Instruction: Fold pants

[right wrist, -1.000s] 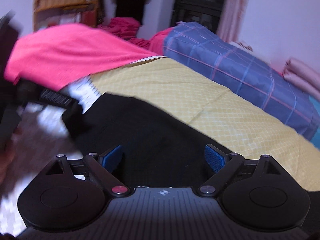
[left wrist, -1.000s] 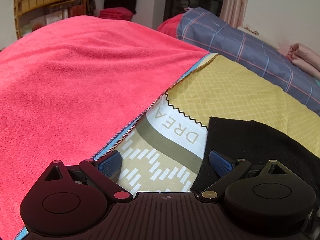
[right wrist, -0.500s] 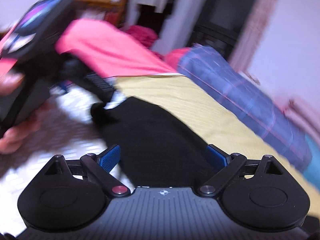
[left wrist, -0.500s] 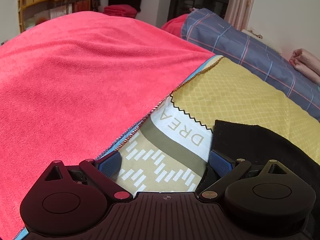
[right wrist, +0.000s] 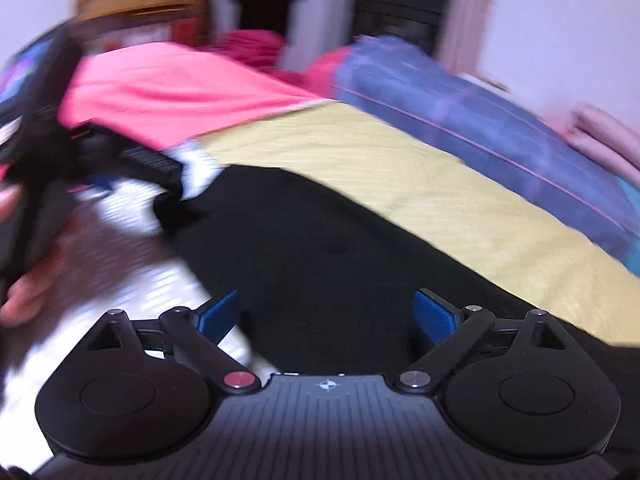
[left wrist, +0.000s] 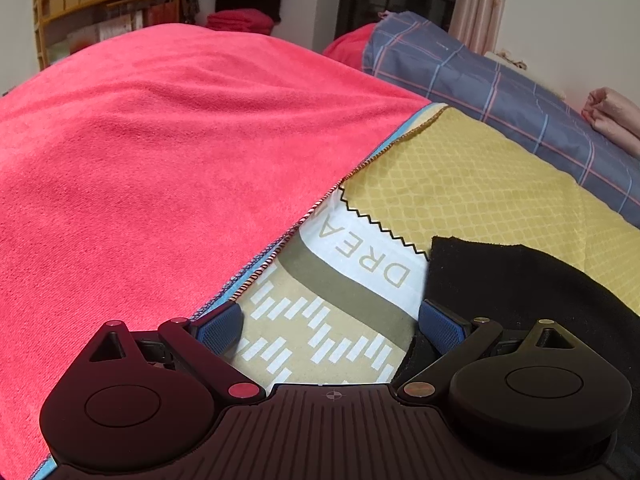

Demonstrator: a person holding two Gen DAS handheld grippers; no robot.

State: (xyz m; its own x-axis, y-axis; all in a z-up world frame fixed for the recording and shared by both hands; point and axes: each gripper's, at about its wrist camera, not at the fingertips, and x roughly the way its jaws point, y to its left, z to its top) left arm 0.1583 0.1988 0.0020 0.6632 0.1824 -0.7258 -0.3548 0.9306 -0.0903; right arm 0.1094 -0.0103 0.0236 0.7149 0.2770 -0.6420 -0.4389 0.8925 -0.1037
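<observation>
The black pants (left wrist: 528, 288) lie flat on the bed, partly on a yellow patterned cloth (left wrist: 480, 184). In the left wrist view their corner is at the lower right, beside my left gripper (left wrist: 330, 326), which is open and empty over a patterned sheet printed "DREA". In the blurred right wrist view the pants (right wrist: 320, 248) fill the middle. My right gripper (right wrist: 326, 316) is open just above them. The left gripper and the hand holding it show at that view's left edge (right wrist: 36, 152).
A large red blanket (left wrist: 160, 152) covers the left half of the bed. A blue plaid quilt (left wrist: 500, 92) lies along the far right, with pink folded cloth (left wrist: 612, 116) beyond. Wooden shelves (left wrist: 100, 0) and a dark cabinet stand at the back wall.
My right gripper has swung over the pants, and its view is blurred by motion. My left gripper has shifted slightly left, so less of the pants shows beside it. Both stay open.
</observation>
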